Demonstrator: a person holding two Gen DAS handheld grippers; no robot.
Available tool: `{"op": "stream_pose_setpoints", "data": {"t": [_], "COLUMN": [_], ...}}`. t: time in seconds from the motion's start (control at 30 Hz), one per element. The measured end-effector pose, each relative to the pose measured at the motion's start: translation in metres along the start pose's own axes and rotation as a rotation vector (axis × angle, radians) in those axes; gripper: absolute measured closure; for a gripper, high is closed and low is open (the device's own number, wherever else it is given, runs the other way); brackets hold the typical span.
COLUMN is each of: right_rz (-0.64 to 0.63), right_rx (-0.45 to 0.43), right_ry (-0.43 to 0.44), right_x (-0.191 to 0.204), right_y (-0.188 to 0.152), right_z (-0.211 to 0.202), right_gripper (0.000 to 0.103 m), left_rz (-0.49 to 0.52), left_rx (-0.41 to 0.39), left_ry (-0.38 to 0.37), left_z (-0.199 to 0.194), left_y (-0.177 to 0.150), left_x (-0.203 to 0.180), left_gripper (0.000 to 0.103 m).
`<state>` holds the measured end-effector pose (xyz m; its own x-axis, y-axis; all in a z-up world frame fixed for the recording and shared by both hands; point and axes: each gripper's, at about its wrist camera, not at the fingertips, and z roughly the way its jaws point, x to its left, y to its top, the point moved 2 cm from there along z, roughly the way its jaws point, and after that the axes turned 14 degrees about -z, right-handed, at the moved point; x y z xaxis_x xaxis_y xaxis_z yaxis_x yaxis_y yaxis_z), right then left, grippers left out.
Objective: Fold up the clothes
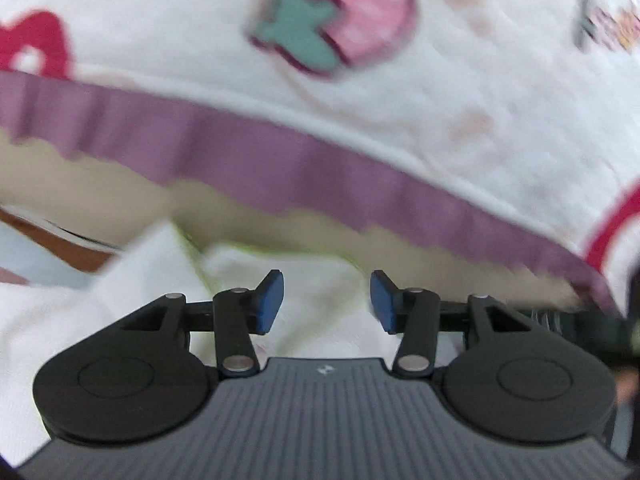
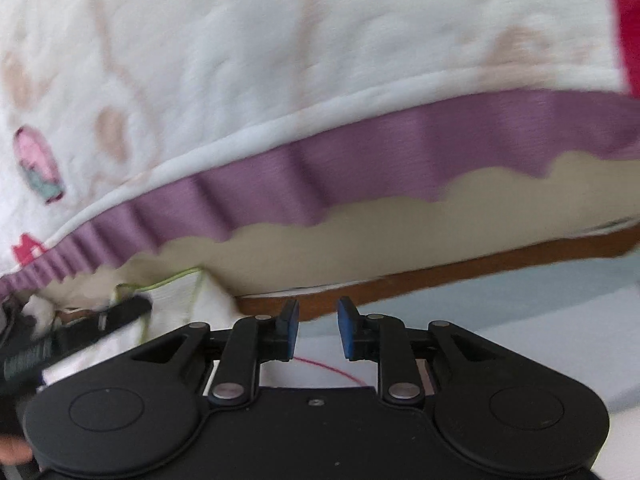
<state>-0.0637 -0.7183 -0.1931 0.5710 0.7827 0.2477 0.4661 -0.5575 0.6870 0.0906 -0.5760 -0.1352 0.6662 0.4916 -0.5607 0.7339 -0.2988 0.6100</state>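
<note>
The white fleece garment with strawberry prints [image 1: 360,92] lies ahead of both, its purple ruffled hem [image 1: 304,168] running crosswise near the tabletop's brown edge [image 2: 480,272] (left hand-held gripper [image 1: 327,302] and right hand-held gripper [image 2: 318,330] agape, empty), the left seemingly nearer.

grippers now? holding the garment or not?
Left gripper: open, nothing between the pads.
Right gripper: open, narrower gap, nothing held.
</note>
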Motion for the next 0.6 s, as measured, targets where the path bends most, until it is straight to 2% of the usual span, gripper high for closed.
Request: {"op": "stream_pose_setpoints", "data": {"t": [0.1, 0.17, 0.2, 0.23, 0.27, 0.33, 0.4, 0.47, 0.53, 0.6], "right_rz": [0.061, 0.129, 0.154, 0.180, 0.206, 0.237, 0.196, 0.140, 0.084, 0.026], "right_rx": [0.013, 0.023, 0.026, 0.029, 0.033, 0.050, 0.070, 0.065, 0.061, 0.055], "right_ry": [-0.065, -0.123, -0.137, -0.151, -0.165, -0.224, -0.315, -0.265, -0.216, -0.170], "right_x": [-0.023, -0.041, -0.049, -0.057, -0.065, -0.062, -0.048, -0.035, -0.022, -0.010], "right_y": [-0.003, -0.012, -0.019, -0.025, -0.032, -0.049, -0.064, -0.065, -0.065, -0.065], "right_z": [-0.027, -0.045, -0.052, -0.058, -0.065, -0.071, -0.072, -0.063, -0.054, -0.046], "right_gripper": [0.072, 0.068, 0.067, 0.066, 0.067, 0.067, 0.066, 0.066, 0.067, 0.067], "left_rz": [0.069, 0.142, 0.179, 0.215, 0.252, 0.279, 0.270, 0.224, 0.188, 0.270], "left_rx": [0.062, 0.102, 0.122, 0.142, 0.161, 0.075, 0.006, -0.041, -0.046, -0.048], "left_ry": [0.030, 0.047, 0.055, 0.064, 0.072, 0.116, 0.149, 0.168, 0.181, 0.254], "left_z": [0.018, 0.030, 0.036, 0.043, 0.049, 0.038, 0.032, 0.031, 0.035, 0.042], "left_y": [-0.010, -0.012, -0.012, -0.013, -0.014, 0.000, 0.013, 0.024, 0.019, 0.007], "left_x": [-0.002, -0.006, -0.008, -0.010, -0.012, -0.020, -0.024, -0.025, -0.025, -0.029], "left_gripper": [0.049, 0.051, 0.066, 0.094, 0.101, 0.101, 0.101, 0.101, 0.101, 0.100]}}
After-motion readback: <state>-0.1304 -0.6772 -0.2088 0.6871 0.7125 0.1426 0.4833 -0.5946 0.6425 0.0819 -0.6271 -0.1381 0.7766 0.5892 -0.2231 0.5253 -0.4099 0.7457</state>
